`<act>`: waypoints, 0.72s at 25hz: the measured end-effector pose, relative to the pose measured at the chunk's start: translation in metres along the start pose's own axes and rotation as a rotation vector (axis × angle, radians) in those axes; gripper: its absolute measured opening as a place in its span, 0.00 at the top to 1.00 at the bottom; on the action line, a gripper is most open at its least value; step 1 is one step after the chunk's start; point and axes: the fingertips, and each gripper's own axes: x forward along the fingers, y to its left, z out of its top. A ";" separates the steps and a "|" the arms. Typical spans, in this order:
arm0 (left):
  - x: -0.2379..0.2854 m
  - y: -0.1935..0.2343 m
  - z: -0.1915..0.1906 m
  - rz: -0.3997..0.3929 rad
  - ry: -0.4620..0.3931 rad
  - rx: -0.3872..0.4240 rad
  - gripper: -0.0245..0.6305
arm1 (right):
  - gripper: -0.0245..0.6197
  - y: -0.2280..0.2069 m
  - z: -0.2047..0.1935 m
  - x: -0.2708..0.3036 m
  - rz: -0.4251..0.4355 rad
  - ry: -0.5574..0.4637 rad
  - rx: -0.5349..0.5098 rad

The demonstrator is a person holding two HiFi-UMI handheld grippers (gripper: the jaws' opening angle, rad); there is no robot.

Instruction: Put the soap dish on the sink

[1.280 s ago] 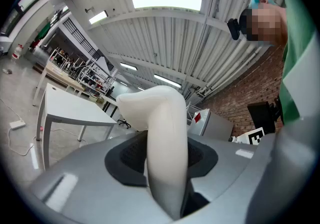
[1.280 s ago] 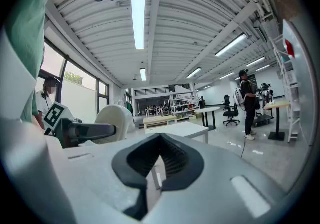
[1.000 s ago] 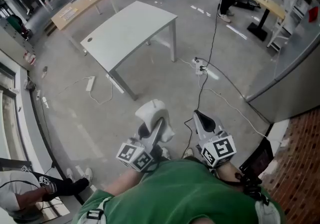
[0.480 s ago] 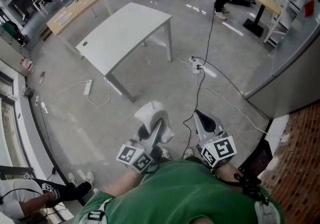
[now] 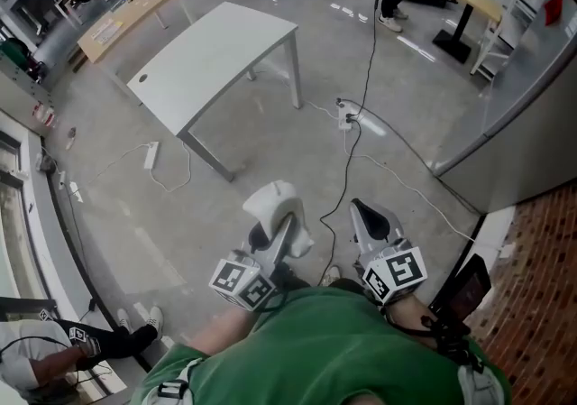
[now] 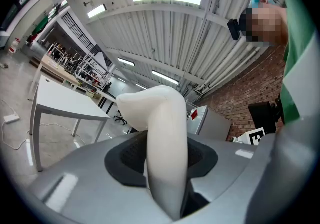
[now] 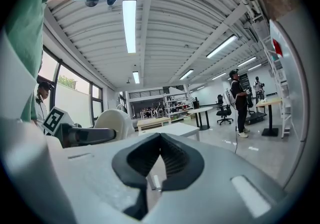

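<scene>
A: Where is the dish found?

B: The dish (image 5: 272, 202) is clamped between the jaws of the left gripper (image 5: 287, 225) and held level, close in front of the body. It is gripped by its lower part, and the curved top stands clear above the pads. The right gripper (image 5: 362, 211) is closed on nothing, with its tips brought together.

A: And the sink?

B: No sink is shown in any view, so the step in hand is judged to be the carry. The grip is best left unchanged and the gripper kept level, since a smooth, rounded dish could be slid out of the pads by a jolt.

A: What room is left for walking?

B: Bare floor is seen ahead. A cable (image 5: 347, 169) is laid across it from a power strip (image 5: 344, 115) towards the feet, and it should be stepped over. The table (image 5: 212, 56) corner is set ahead to the left. A glass partition (image 5: 514, 96) and a brick wall (image 5: 532, 277) close in the right side.
</scene>
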 end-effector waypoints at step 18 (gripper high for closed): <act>0.074 -0.003 -0.010 0.005 0.016 0.015 0.72 | 0.96 -0.072 0.004 0.023 0.012 0.007 0.020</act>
